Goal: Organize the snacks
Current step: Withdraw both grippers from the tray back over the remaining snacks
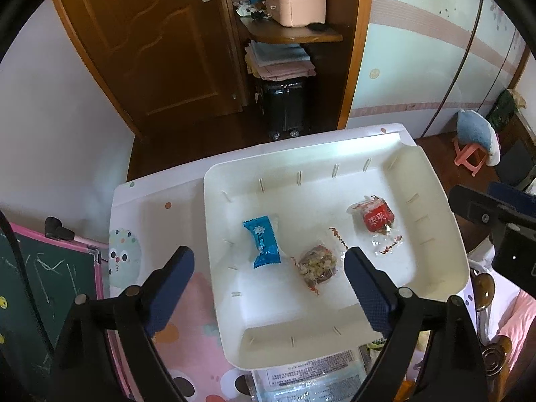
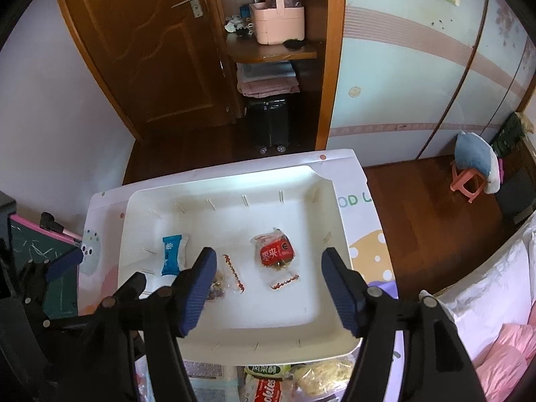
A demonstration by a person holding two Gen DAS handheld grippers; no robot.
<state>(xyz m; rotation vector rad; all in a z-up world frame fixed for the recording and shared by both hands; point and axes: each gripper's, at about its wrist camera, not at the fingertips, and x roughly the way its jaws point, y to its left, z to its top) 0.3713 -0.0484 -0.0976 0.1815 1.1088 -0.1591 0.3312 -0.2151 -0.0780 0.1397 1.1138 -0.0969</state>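
Now both hand-held grippers, left (image 1: 269,276) and right (image 2: 266,288), hang open and empty over the tray (image 1: 435,181), where three snacks lie; best fetch remaining packets (image 2: 268,385) from below its near edge.

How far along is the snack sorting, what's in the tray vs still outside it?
Done: three snacks lie in the white plastic tray: a blue-wrapped candy, a clear-wrapped nut bar and a red-wrapped date snack. In hand: nothing; the left gripper and right gripper hover over the tray, open and empty. Left: more packets wait at the tray's near edge, including a red cookie packet.
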